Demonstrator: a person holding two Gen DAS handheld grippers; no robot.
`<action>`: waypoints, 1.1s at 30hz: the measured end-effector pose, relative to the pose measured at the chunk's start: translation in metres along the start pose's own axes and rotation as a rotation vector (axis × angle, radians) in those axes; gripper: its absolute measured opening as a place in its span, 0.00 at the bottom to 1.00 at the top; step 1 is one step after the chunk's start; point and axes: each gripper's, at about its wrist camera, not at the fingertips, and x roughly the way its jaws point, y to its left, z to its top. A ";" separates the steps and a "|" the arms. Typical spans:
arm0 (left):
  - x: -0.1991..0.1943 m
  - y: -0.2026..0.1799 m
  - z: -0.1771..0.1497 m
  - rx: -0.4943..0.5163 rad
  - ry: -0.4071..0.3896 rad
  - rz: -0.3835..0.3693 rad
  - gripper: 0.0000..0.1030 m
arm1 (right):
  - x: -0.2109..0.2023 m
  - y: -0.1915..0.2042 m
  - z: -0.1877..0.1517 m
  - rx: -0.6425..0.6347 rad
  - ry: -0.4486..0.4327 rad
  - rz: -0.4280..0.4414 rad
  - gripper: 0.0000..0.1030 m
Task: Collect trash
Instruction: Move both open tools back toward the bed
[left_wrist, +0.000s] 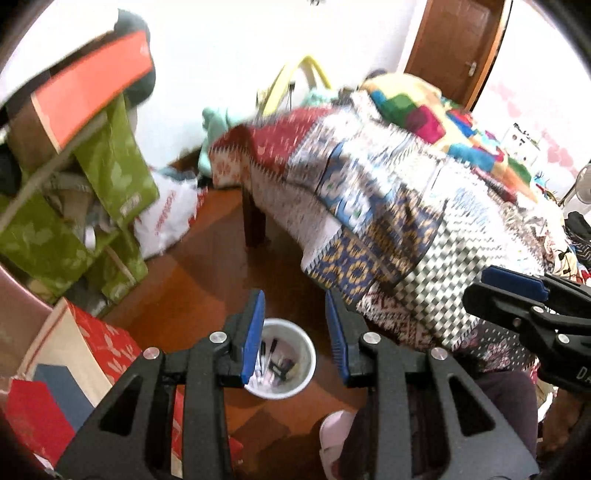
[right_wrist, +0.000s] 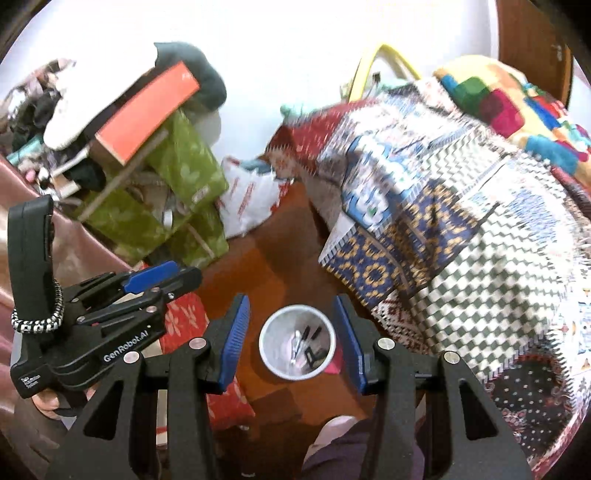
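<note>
A small white trash bin (left_wrist: 295, 384) stands on the brown floor below both grippers; it also shows in the right wrist view (right_wrist: 269, 354). It holds several small bits of trash, some dark and pen-like. My left gripper (left_wrist: 295, 332) is open and empty, held above the bin. My right gripper (right_wrist: 291, 332) is open and empty, also above the bin. The right gripper shows at the right edge of the left wrist view (left_wrist: 524, 295), and the left gripper at the left of the right wrist view (right_wrist: 147, 280).
A bed with a patchwork quilt (left_wrist: 388, 192) fills the right side. Green boxes (left_wrist: 110, 177), an orange box (left_wrist: 92, 85) and a white plastic bag (left_wrist: 166, 218) pile up at left. Red gift bags (left_wrist: 99, 339) stand near the bin. A slippered foot (left_wrist: 332, 435) is beside it.
</note>
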 end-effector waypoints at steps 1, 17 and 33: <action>-0.007 -0.006 0.003 0.006 -0.020 0.004 0.32 | -0.009 -0.002 0.000 0.003 -0.021 -0.005 0.42; -0.059 -0.145 0.052 0.176 -0.184 -0.132 0.32 | -0.140 -0.101 -0.012 0.108 -0.307 -0.188 0.42; -0.002 -0.324 0.085 0.376 -0.126 -0.286 0.32 | -0.199 -0.255 -0.038 0.301 -0.358 -0.390 0.42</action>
